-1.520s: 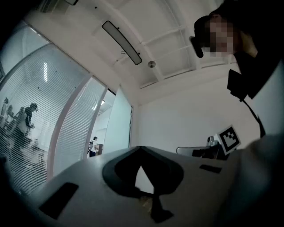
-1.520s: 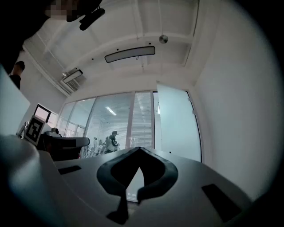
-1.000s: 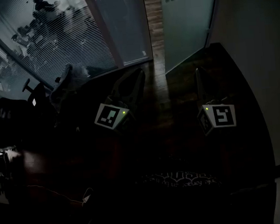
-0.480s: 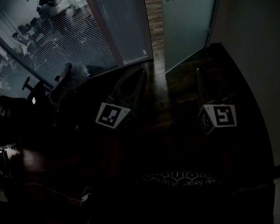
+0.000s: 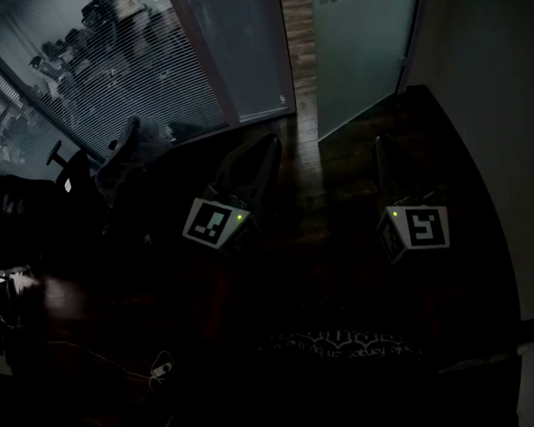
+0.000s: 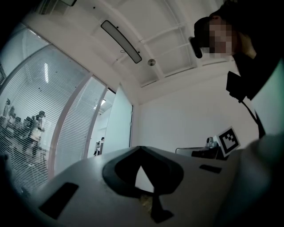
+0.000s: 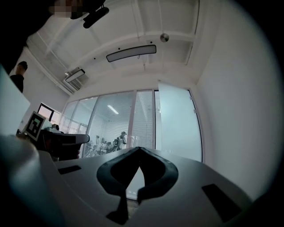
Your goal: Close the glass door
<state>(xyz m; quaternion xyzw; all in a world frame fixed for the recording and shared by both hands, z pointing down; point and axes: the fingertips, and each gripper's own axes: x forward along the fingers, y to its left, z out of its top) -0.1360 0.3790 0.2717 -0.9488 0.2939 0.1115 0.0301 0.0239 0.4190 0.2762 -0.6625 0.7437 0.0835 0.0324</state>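
The room is dark, and the glass door is not closed: its frosted panel stands at an angle, swung into the room, with one side near the white wall on the right. Between the door's free edge and the glass wall with blinds there is an open gap, where a strip of wooden floor shows. Both grippers are held low in front of the person and point toward this doorway, apart from the door and not touching it. The left gripper is on the side of the glass wall and the right gripper is more in front of the door panel; the two are well apart from each other. In the left gripper view the fingers of the left gripper are closed, the tips meet and nothing is between them. In the right gripper view the fingers of the right gripper are closed in the same way and hold nothing, and the pale door panel stands ahead of them beside the wall. A small green light is lit on each marker cube, the left one and the right one. A dark office chair stands at the left, near the glass wall. Behind the blinds some people can be seen, too small to tell more.
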